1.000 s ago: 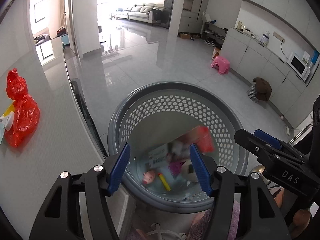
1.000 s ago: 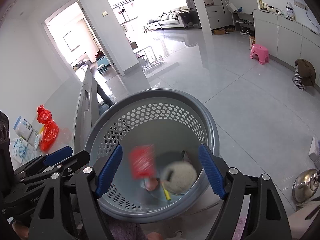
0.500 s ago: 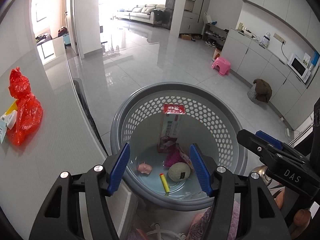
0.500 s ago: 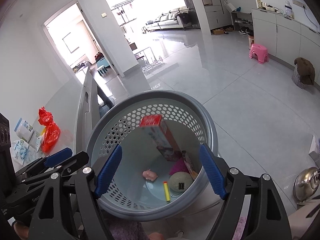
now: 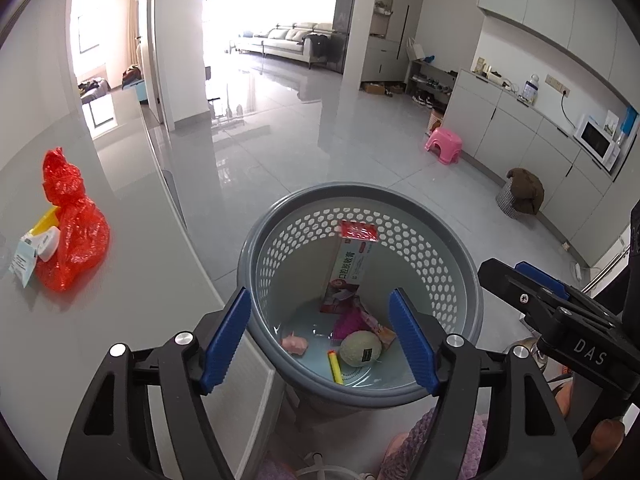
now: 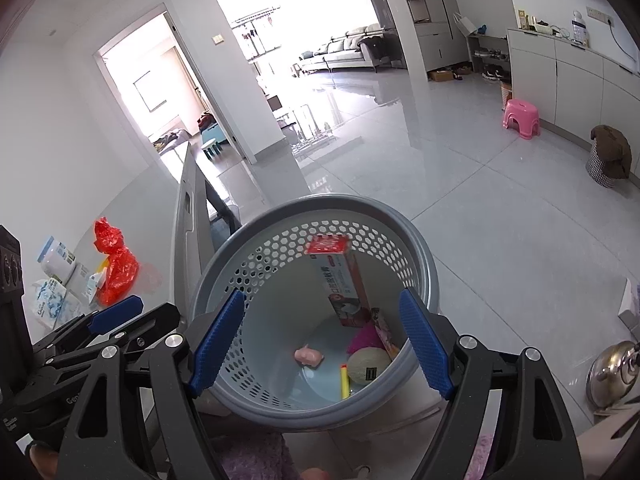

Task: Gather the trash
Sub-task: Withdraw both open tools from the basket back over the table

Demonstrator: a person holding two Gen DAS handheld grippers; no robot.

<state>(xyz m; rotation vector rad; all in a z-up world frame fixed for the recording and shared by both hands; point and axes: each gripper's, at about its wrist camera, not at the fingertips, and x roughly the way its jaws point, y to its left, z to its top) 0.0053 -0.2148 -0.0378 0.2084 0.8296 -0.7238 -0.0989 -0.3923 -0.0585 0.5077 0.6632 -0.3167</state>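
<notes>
Left wrist: "DAS" on right tongs (image 5: 536, 280) (white lettering)

Left gripper (image 5: 320, 338): black angular frame, ribbed blue pads (image 5: 226, 334) on the inner finger faces, silver screw heads behind each pad. Right gripper (image 6: 322, 344): same build, white "DAS" lettering on its side. Fuzzy purple garment (image 5: 420, 444) below the frames.
</notes>
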